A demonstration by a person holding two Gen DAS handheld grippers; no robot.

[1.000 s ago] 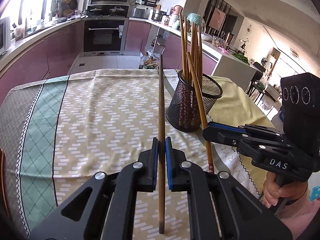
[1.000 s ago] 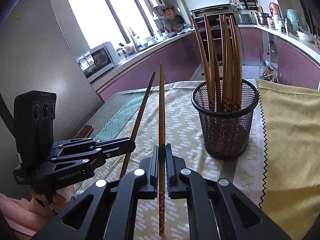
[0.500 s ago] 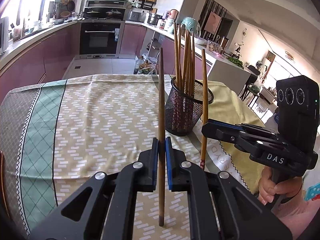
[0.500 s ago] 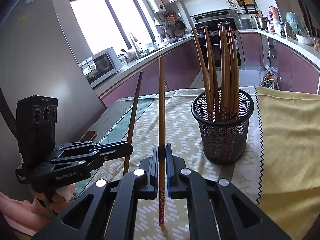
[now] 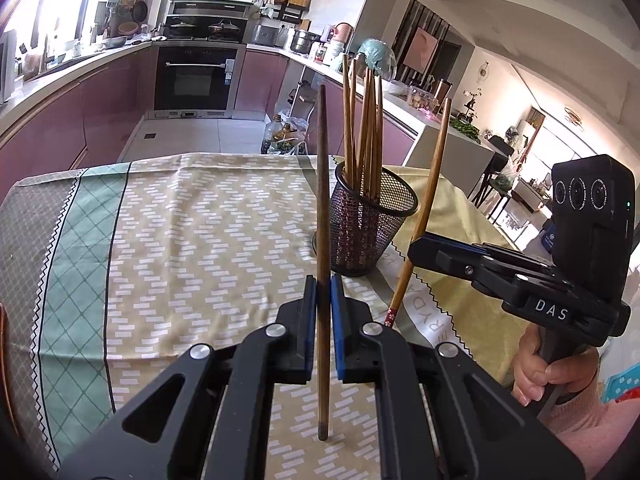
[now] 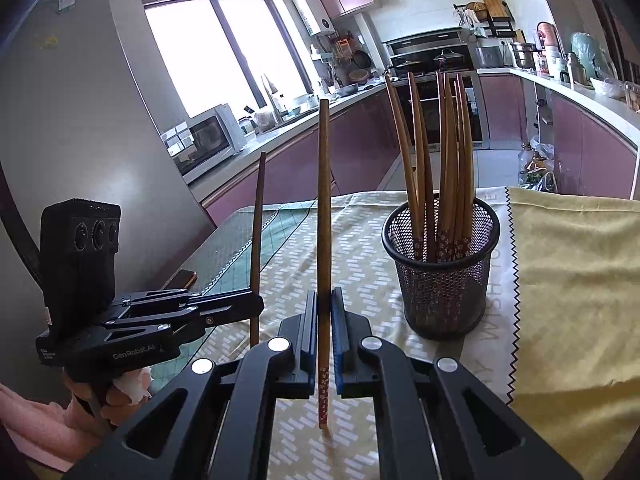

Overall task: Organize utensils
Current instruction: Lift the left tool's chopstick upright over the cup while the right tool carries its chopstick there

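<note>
Both grippers have drawn back from the mesh cup [image 5: 370,226]; left gripper [image 5: 323,292] is clamped on a dark chopstick [image 5: 322,208], upright; right gripper [image 6: 323,304] pinches a flower-patterned chopstick [image 6: 323,240]; cup stands on the tablecloth [image 5: 208,232], holding more chopsticks [image 6: 444,168].

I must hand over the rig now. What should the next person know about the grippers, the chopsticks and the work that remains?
Left gripper: shut on a dark chopstick, held upright.
Right gripper: shut on a light chopstick, floral end down.
Mesh holder stands on the tablecloth, already holding several chopsticks.
Done: both chopsticks are lifted, near the holder.
Left: put both into the holder. No other loose utensils are visible.
</note>
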